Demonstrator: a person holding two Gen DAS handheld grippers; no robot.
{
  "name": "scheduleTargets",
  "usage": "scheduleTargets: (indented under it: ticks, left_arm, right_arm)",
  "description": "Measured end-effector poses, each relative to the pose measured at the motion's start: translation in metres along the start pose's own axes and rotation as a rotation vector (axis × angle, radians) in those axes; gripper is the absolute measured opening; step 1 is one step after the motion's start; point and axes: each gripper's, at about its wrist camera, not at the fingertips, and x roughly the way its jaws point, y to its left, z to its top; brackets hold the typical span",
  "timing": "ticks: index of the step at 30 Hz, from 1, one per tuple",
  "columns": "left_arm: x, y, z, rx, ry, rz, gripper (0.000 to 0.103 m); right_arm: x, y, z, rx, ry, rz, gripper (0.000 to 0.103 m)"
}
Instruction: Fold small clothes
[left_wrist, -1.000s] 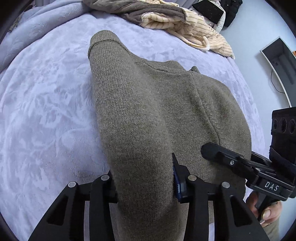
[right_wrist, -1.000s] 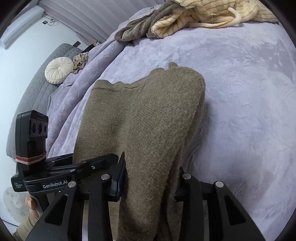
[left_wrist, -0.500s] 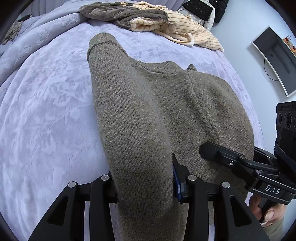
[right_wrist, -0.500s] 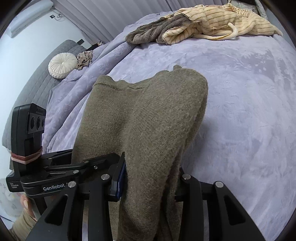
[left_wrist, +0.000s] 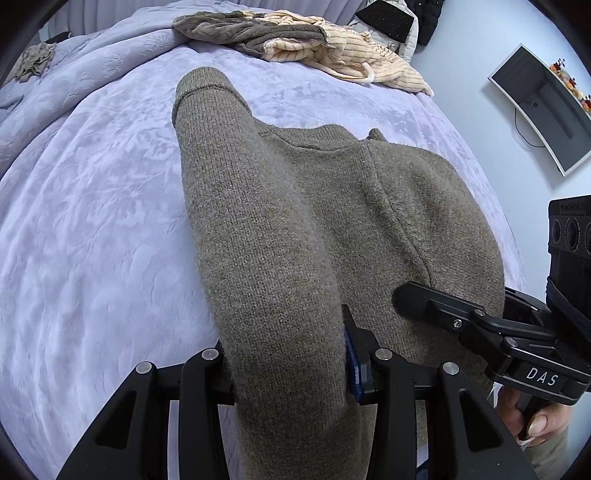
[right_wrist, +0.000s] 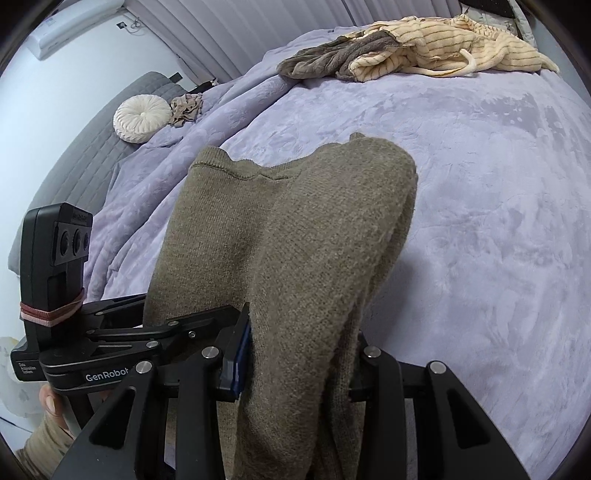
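Olive sweater (left_wrist: 332, 221) bunched between both claws' jaws: left gripper (left_wrist: 291, 365) and right gripper (right_wrist: 295, 354) each clamped on it, over lilac blanket (right_wrist: 498, 221).

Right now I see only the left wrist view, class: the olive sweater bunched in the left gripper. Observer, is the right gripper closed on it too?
Observer: Yes. In the right wrist view the right gripper is shut on a thick bunch of the olive sweater, cloth filling the gap between its fingers.
Operator: What lies to the left on the bed, beyond my view?
Observer: A round white cushion sits by the grey headboard, with a small crumpled beige cloth touching it.
Operator: Is the left gripper holding as well?
Observer: Yes. The right wrist view shows the left gripper closed on the sweater's near edge, a hand below it.
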Motion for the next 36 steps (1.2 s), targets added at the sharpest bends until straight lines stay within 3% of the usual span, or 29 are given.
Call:
scheduleTargets:
  ticks: [17, 36]
  left_arm:
    - [-0.03, -0.001, -0.06, 0.008, -0.022, 0.032, 0.043]
    - [-0.047, 0.005, -0.091, 0.005, -0.033, 0.037, 0.043]
  right_arm:
    - [-0.008, 0.044, -0.053, -0.065, 0.019, -0.005, 0.04]
    - [-0.01, 0.063, -0.082, -0.08, 0.035, 0.021, 0.04]
